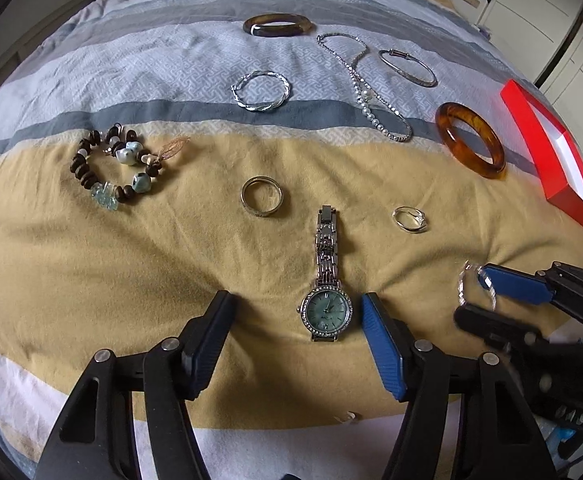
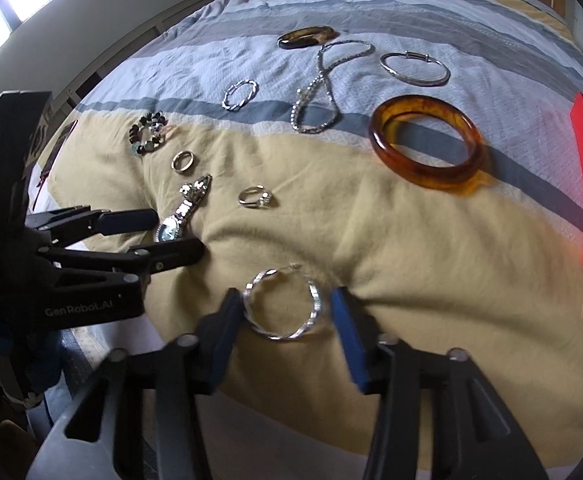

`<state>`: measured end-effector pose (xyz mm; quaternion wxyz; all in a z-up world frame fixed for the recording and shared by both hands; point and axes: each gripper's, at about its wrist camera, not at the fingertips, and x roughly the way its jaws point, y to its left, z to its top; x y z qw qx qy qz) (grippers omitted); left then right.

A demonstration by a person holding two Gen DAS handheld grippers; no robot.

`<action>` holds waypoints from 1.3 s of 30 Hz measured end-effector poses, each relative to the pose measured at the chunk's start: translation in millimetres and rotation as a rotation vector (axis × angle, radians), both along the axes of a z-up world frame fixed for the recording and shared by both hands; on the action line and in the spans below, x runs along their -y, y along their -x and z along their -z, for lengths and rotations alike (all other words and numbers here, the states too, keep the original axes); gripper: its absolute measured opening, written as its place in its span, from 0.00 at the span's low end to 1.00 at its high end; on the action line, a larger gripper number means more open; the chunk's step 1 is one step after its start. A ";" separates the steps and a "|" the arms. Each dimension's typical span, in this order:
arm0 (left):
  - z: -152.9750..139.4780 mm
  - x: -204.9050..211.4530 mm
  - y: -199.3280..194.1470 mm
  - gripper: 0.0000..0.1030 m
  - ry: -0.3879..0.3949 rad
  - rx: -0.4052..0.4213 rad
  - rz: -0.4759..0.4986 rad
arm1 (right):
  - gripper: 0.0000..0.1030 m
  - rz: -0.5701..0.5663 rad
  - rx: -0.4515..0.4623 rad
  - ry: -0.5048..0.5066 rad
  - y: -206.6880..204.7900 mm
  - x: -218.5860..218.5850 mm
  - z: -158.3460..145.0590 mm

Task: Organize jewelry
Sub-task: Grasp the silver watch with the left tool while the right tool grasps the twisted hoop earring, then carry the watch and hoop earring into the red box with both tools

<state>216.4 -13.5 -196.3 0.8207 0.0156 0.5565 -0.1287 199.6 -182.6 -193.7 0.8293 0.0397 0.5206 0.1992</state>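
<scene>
- Jewelry spread over a striped bedspread, tan band near, grey and pale blue bands further back.
- Left gripper: jaws apart, straddling the face of a silver watch; clear gap on both sides, pads not pressing it. Watch lies flat on the tan band, strap running away from the gripper.
- Right gripper: jaws either side of a silver hoop lying on the tan band. Left pad looks to be at the hoop's edge, right pad just off it; cannot tell if contact is made, hoop not clamped.
- Same hoop blurred in the left wrist view, by the right gripper's blue pad.
- Plain ring just beyond the watch strap, to its left; stone-set ring to the strap's right.
- Beaded bracelet far left on the tan band's edge.
- Amber bangle right, just beside a red box at the bed's right edge.
- Twisted silver bangle, pearl and crystal necklace, thin silver bangle, dark brown bangle on the blue and grey bands, all apart from each other.
- Box interior white; contents not visible.
</scene>
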 end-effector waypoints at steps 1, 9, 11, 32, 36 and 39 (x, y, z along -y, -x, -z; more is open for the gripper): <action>-0.7 0.3 0.6 0.56 -0.008 0.008 -0.001 | 0.36 -0.001 -0.003 -0.012 0.4 2.0 -0.1; -8.6 2.4 6.1 0.23 -0.051 0.037 -0.006 | 0.36 0.003 -0.002 -0.038 9.9 7.4 -7.6; -11.9 2.8 9.8 0.23 -0.061 0.043 -0.006 | 0.36 0.007 0.005 -0.041 13.4 8.8 -12.0; -102.6 48.9 52.2 0.23 -0.050 0.204 0.050 | 0.36 0.140 0.189 -0.100 81.3 76.7 -85.5; -122.0 90.3 49.1 0.23 -0.026 0.233 0.121 | 0.36 0.223 0.214 -0.096 89.6 119.5 -94.7; -137.2 127.4 40.9 0.23 0.010 0.248 0.179 | 0.36 0.290 0.234 -0.083 92.1 158.5 -102.2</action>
